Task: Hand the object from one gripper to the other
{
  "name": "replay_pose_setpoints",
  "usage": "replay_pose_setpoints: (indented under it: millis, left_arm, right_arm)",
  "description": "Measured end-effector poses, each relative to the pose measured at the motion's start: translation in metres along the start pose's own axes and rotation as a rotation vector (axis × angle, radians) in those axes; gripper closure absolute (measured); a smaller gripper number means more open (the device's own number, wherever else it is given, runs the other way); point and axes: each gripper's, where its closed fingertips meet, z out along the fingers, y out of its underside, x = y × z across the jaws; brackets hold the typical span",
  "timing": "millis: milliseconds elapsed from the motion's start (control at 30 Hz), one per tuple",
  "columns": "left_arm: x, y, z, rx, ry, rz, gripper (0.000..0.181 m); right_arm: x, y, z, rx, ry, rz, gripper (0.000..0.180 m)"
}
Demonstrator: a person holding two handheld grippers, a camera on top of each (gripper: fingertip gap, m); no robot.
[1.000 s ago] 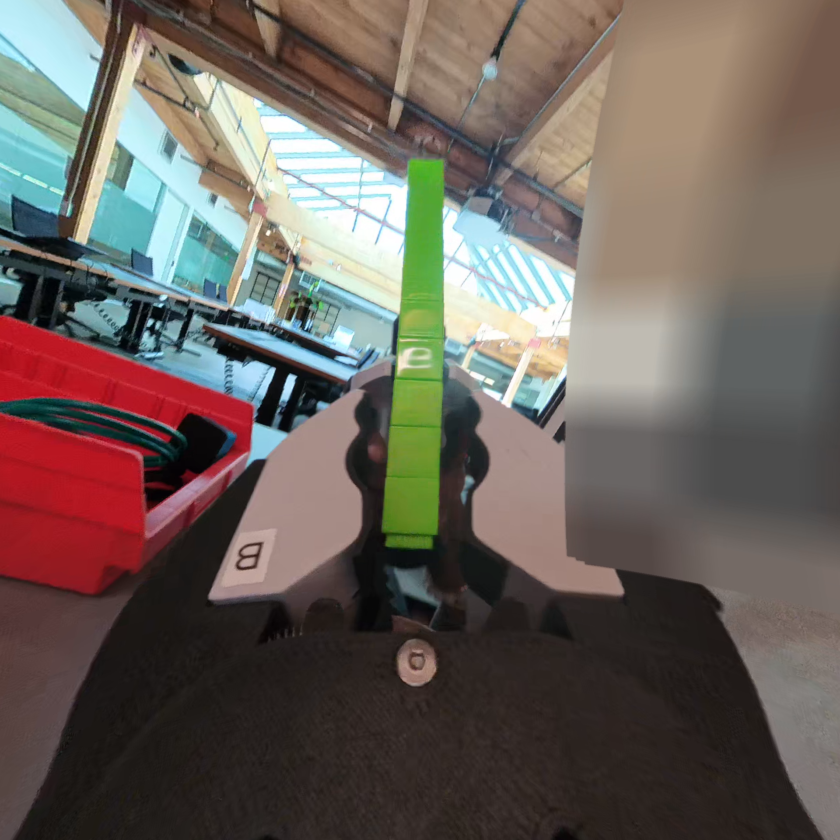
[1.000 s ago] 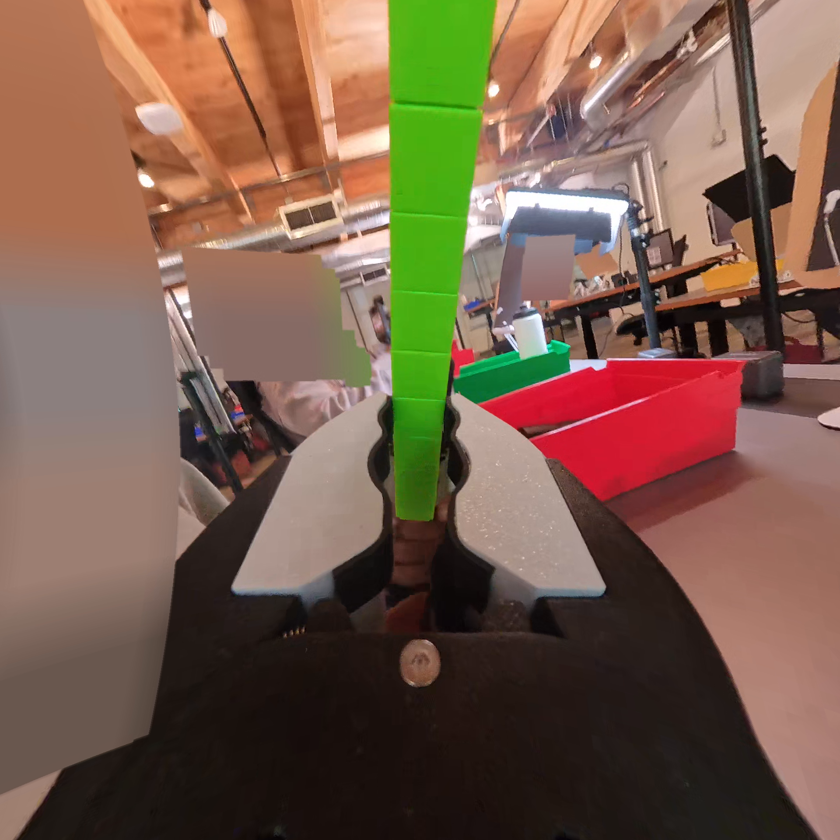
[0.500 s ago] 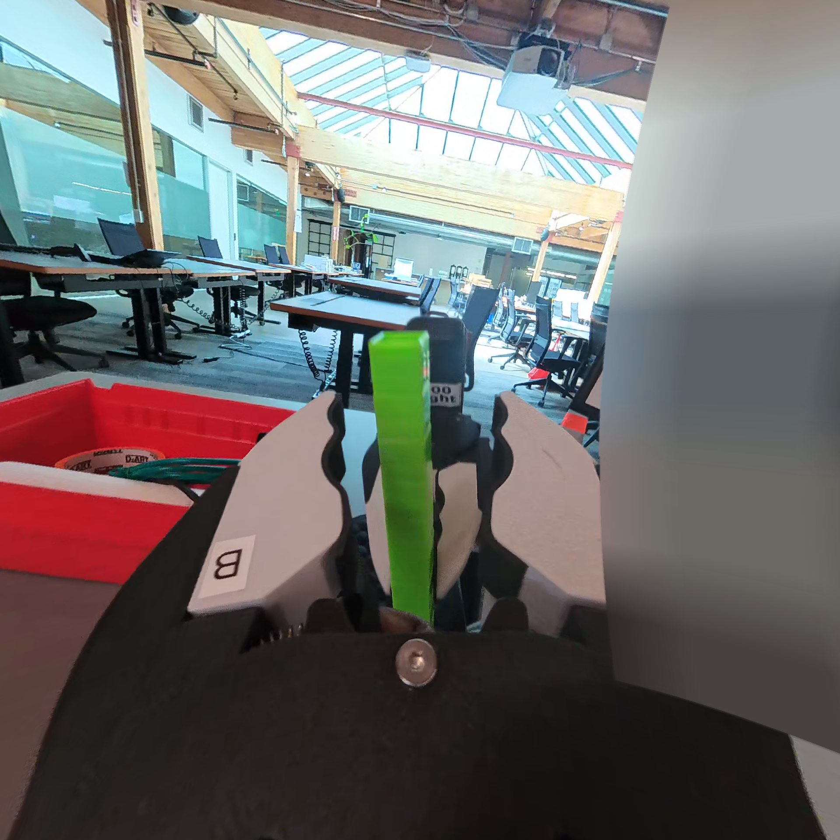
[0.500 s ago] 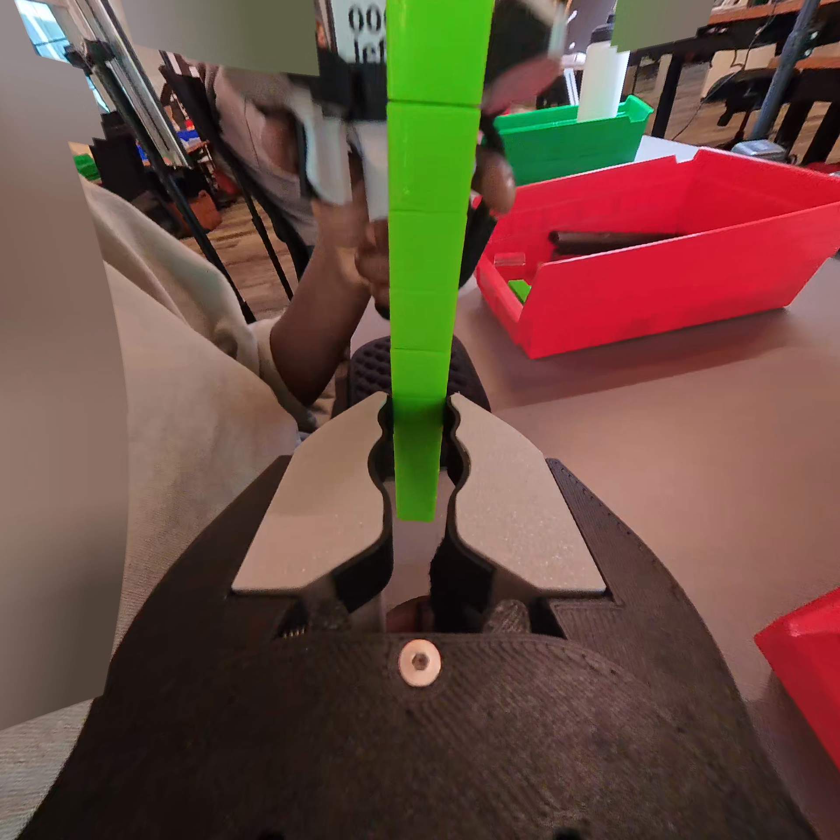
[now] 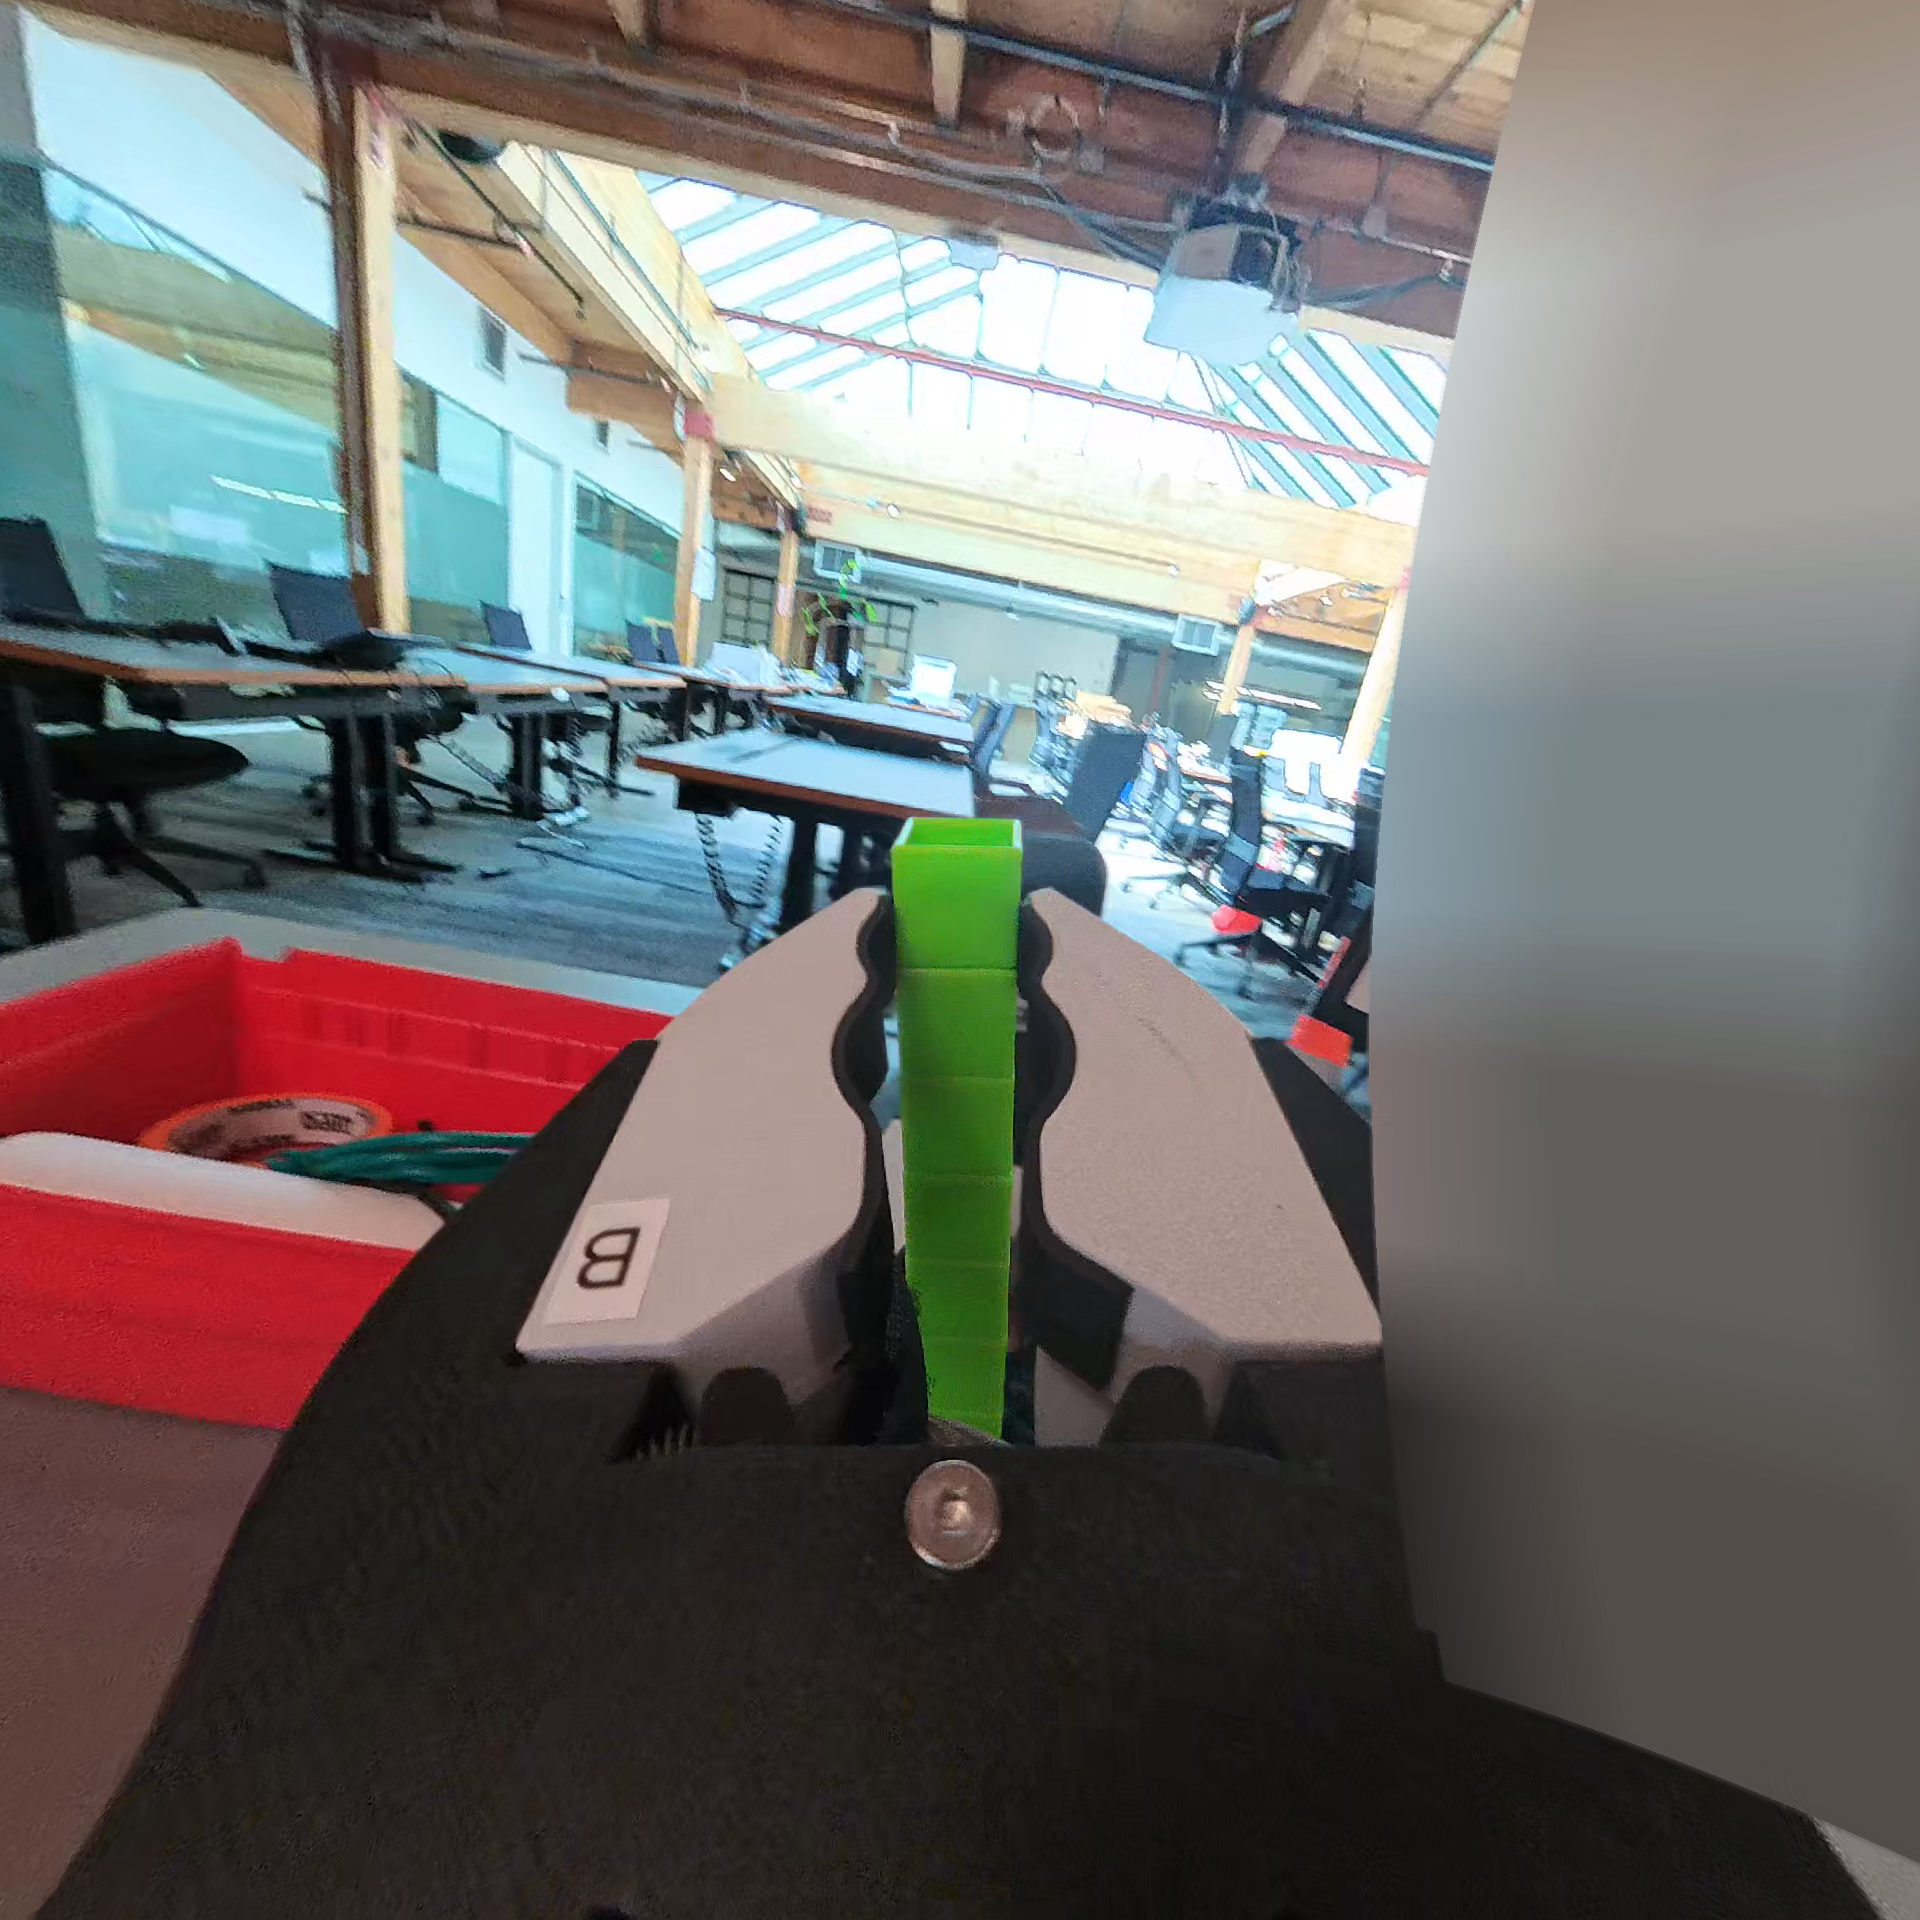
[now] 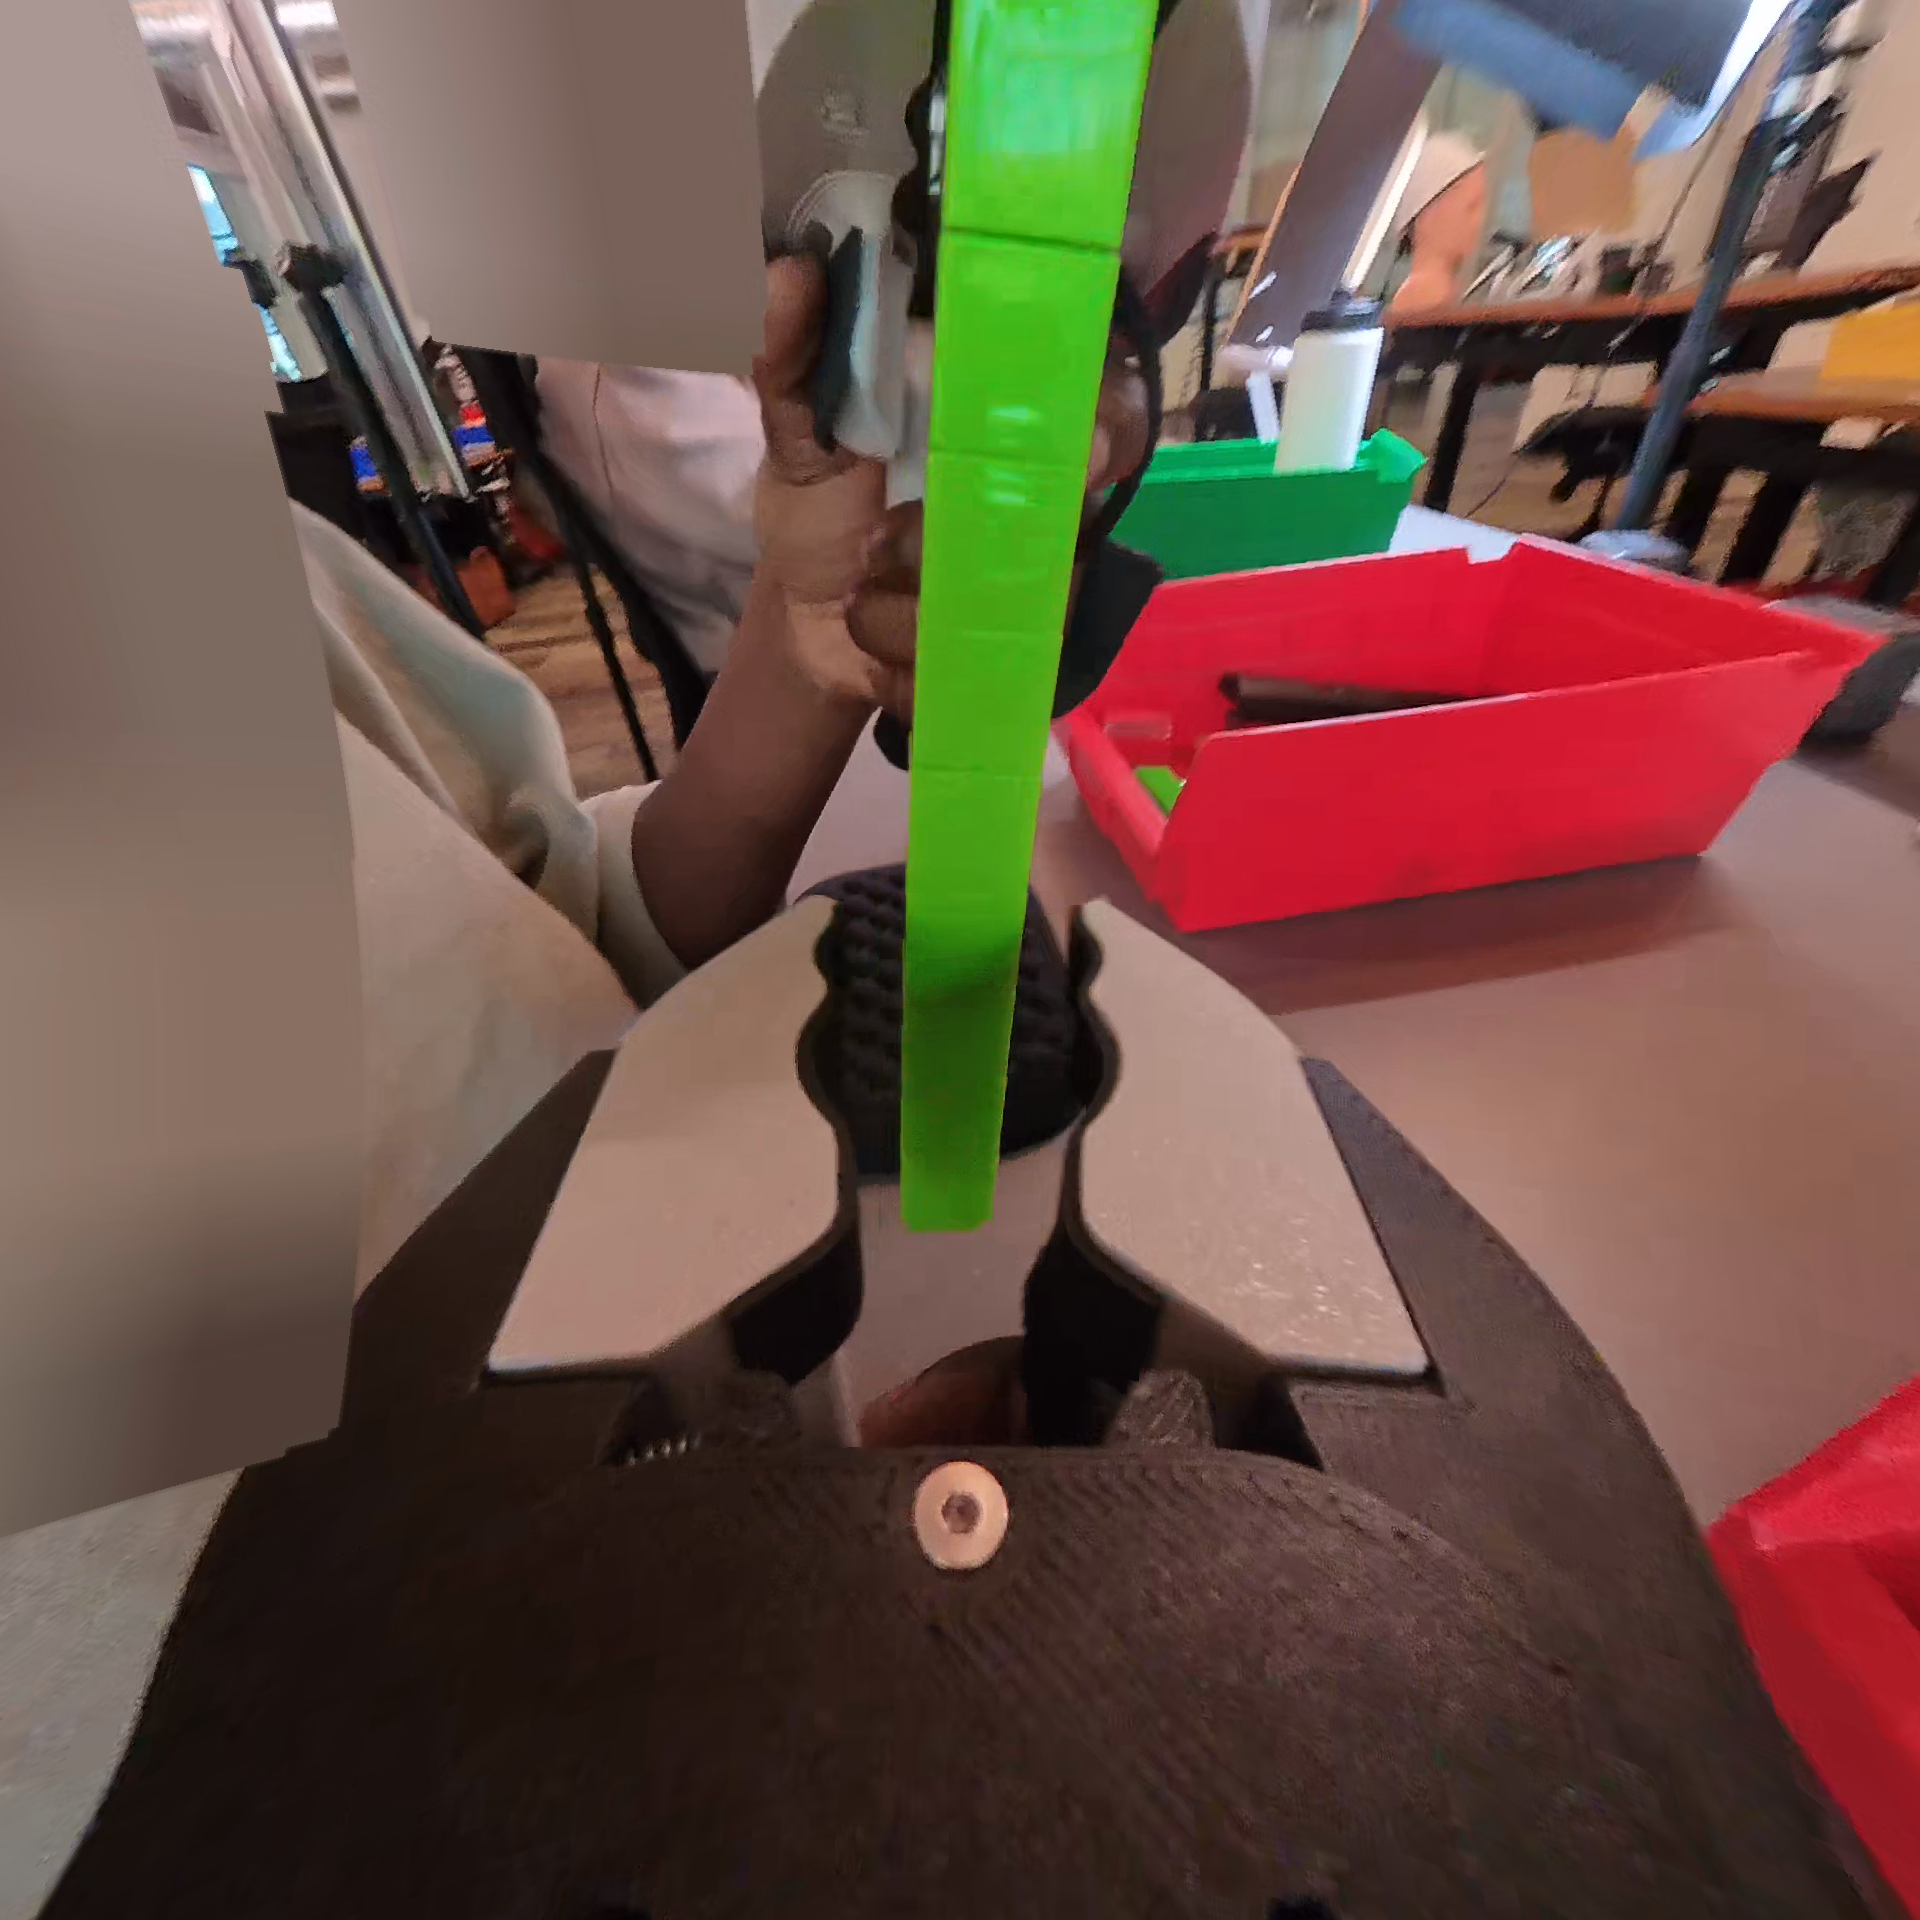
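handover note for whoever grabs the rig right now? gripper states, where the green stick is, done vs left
Left gripper: shut on the green block stick, whose far end pokes past the fingertips.
Right gripper: open; the stick's other end sits between its fingers with gaps on both sides.
Done: grip looks passed from right to left.
Left: back the right gripper off the stick. Nearby, a red bin on the table.
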Motion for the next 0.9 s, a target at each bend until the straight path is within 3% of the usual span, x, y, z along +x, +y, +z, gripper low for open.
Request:
replay_pose_setpoints:
  millis: [33,133,233,333,467,667,900]
  left_arm:
    - [-0.004,-0.005,-0.001,0.024,-0.032,0.022,0.159]
    - [-0.015,-0.019,-0.007,0.087,-0.121,0.083,0.159]
    - [-0.024,-0.033,-0.014,0.161,-0.187,0.110,0.159]
    - [-0.034,-0.043,-0.021,0.212,-0.264,0.151,0.159]
    - [-0.038,-0.049,-0.024,0.241,-0.301,0.176,0.158]
    - [-0.027,-0.064,-0.033,0.344,-0.225,0.108,0.159]
    - [-0.013,-0.077,-0.042,0.453,-0.086,-0.033,0.159]
  right_arm:
    - [0.004,-0.002,-0.002,0.012,0.030,-0.005,0.130]
    - [0.018,-0.008,-0.012,0.039,0.120,-0.012,0.115]
    - [0.024,-0.022,-0.025,0.133,0.167,0.009,0.118]
    - [0.014,-0.035,-0.033,0.227,0.076,0.068,0.131]
    - [0.005,-0.044,-0.031,0.312,-0.040,0.174,0.131]
    - [0.041,-0.025,-0.028,0.275,0.134,0.136,0.114]
    - [0.023,-0.017,-0.003,0.280,0.003,0.099,0.118]
